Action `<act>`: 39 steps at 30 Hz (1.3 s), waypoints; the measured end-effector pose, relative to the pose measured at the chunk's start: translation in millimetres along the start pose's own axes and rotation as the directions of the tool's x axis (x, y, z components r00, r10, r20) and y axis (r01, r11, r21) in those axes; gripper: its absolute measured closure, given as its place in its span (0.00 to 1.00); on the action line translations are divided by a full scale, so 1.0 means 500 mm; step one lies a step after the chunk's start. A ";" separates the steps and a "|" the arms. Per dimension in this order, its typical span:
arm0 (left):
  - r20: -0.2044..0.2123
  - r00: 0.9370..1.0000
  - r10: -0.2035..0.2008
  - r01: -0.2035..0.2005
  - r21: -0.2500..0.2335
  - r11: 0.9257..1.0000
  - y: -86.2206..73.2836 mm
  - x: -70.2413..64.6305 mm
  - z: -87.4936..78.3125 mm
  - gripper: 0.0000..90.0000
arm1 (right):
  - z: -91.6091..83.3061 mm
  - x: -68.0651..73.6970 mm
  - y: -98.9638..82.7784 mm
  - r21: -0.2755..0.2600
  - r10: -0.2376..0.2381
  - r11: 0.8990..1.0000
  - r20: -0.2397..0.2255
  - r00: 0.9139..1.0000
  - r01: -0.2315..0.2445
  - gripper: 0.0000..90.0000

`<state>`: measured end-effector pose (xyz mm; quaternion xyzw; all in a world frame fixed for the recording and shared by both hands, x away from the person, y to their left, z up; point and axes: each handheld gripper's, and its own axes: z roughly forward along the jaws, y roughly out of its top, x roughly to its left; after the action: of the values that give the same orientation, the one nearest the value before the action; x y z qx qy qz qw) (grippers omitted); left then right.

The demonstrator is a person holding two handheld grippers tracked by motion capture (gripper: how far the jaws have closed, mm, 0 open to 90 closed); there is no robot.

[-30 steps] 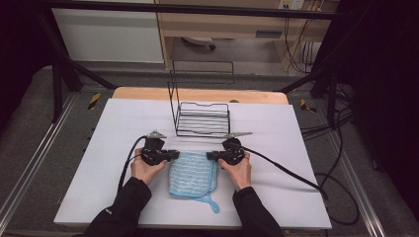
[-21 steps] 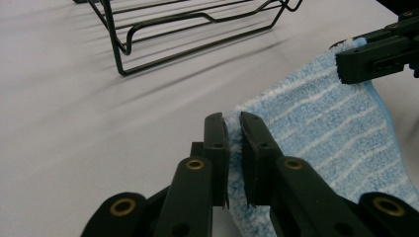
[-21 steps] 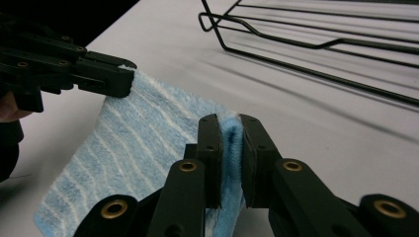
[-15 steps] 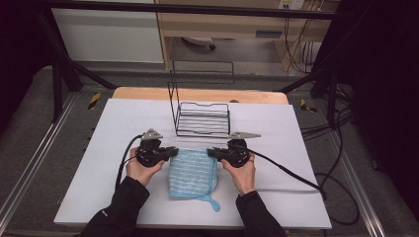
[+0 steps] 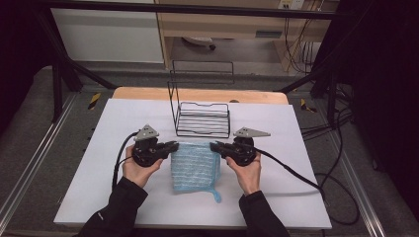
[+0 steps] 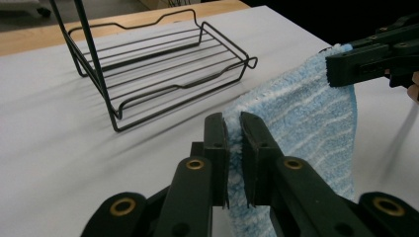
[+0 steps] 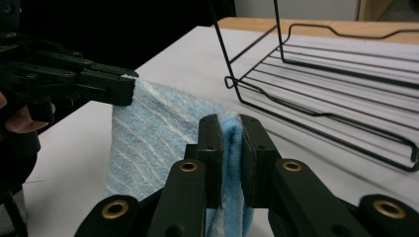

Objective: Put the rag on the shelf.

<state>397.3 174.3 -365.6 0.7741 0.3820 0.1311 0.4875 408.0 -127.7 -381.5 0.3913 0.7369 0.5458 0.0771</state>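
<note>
White tabletop (image 5: 99, 148) spreads wide, and the black wire rack (image 5: 203, 118) stands at its far middle, our landmark. Just on the person's side of that rack hangs the blue towel (image 5: 193, 165), its top edge stretched parallel to the rack's front rail. Left gripper (image 5: 170, 146) is clamped on the left top corner, right gripper (image 5: 215, 146) on the right one, both equally near the rack, which lies straight ahead.
</note>
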 end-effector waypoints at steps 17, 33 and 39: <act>0.011 0.999 0.042 -0.040 -0.094 0.995 0.038 -0.029 -0.038 0.91 | -0.054 0.036 0.044 -0.092 -0.095 0.991 0.019 0.995 0.096 0.91; -0.010 0.998 0.068 -0.069 -0.215 0.974 0.088 -0.045 -0.061 0.91 | -0.092 0.067 0.089 -0.206 -0.157 0.964 0.070 0.985 0.168 0.91; -0.015 0.998 0.067 -0.069 -0.259 0.963 0.111 -0.046 -0.070 0.91 | -0.104 0.078 0.111 -0.251 -0.176 0.948 0.090 0.980 0.193 0.91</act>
<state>387.3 167.8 -296.8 0.7159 0.3362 0.1989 0.5786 380.6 -134.8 -300.8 0.3251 0.6898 0.6142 0.2028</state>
